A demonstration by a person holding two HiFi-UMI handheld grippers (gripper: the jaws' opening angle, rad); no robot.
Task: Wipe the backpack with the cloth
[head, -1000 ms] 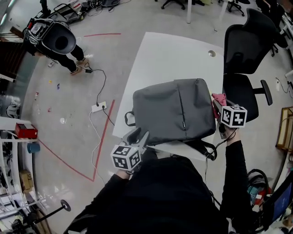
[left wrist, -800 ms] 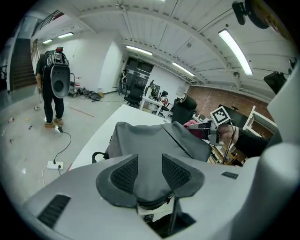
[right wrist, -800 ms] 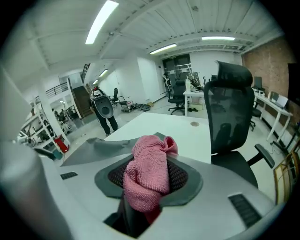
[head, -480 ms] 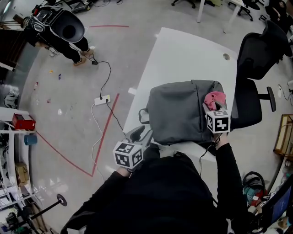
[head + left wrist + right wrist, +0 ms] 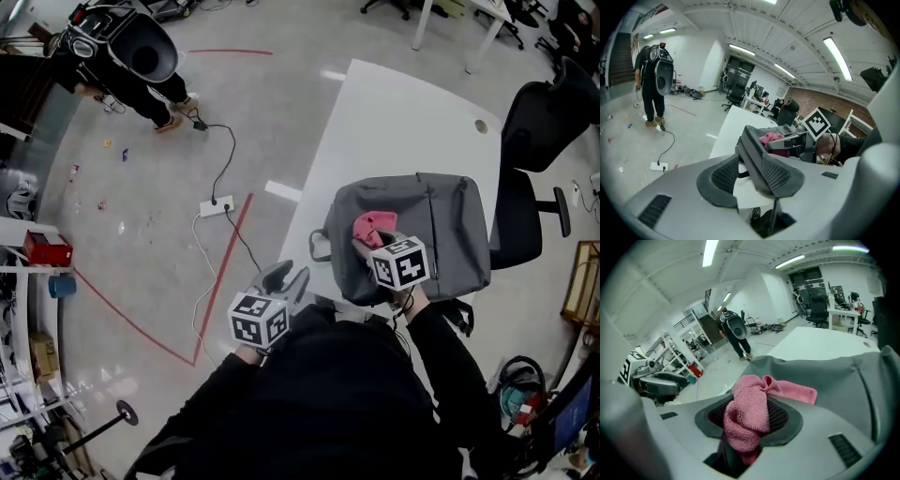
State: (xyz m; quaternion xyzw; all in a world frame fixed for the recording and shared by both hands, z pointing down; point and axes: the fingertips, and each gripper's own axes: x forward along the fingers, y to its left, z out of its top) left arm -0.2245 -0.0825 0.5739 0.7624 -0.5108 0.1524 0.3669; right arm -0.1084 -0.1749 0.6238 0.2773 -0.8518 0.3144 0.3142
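A grey backpack [image 5: 431,234] lies flat on the near end of a white table [image 5: 394,112]. My right gripper [image 5: 373,238] is over the backpack's left part, shut on a bunched pink cloth [image 5: 372,225]. In the right gripper view the cloth [image 5: 749,412] fills the jaws and hangs over the grey fabric [image 5: 843,376]. My left gripper [image 5: 286,278] hovers off the table's near left corner, just left of the backpack, and it is open. In the left gripper view the backpack's edge [image 5: 752,145] shows beyond the left gripper [image 5: 750,180], not held.
A black office chair [image 5: 548,122] stands at the table's right. On the floor to the left lie a power strip with cables [image 5: 217,204] and red tape lines [image 5: 220,258]. A person carrying dark gear [image 5: 141,66] stands far left. A red box [image 5: 47,248] sits on shelving.
My right gripper has swept the pink cloth leftward across the backpack, from its right edge to its left part. The left gripper stays beside the backpack's near left corner.
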